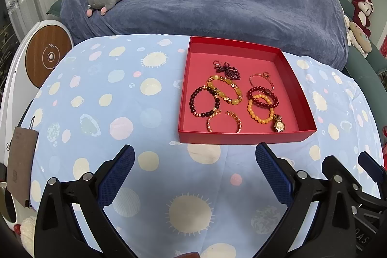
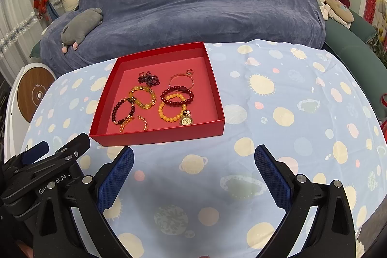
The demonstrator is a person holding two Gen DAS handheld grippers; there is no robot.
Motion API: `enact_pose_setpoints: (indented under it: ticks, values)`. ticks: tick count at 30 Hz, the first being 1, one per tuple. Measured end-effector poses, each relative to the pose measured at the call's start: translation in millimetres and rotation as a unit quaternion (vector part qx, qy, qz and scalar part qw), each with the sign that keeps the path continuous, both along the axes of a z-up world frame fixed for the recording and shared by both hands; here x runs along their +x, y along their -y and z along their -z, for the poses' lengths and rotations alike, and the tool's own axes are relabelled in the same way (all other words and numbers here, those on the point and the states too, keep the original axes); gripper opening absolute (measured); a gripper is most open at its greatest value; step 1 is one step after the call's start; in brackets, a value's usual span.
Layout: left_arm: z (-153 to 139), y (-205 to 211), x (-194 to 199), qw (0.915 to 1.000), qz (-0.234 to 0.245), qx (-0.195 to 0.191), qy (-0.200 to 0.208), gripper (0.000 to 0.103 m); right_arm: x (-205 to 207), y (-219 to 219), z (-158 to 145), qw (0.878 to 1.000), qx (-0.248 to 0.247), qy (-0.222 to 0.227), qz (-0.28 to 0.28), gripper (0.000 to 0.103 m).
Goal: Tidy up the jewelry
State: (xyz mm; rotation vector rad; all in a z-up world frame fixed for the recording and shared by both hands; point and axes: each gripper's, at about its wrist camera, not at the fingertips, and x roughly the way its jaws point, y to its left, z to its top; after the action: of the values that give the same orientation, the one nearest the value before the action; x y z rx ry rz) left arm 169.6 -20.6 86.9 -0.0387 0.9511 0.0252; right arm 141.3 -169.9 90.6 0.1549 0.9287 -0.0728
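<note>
While both grippers, left point(image 1: 194, 169) and right point(image 2: 193, 169), hover with jaws apart and empty, the jewelry lies in the box point(image 1: 244, 136) just ahead, so approach one bracelet point(image 1: 260, 108) singly, avoiding neighbours.

We read "Ge…ot.AI", middle letters hidden, on left gripper point(image 2: 36, 156) body, right wrist view | "DAS" fragment on right gripper point(image 1: 362, 161) body, left wrist view | "Q9"-like mark on white device point(image 1: 9, 98), uncertain
</note>
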Motion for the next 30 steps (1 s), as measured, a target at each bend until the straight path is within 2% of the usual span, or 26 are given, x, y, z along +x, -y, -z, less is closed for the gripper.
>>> enact_pose_setpoints:
  ticks: [30]
  values:
    - [4.4, -0.2, 3.1, 0.9999, 0.0, 0.002, -0.012, 0.096, 0.7, -0.4, 2.8, 1.0, 0.0, -0.002, -0.002, 0.096]
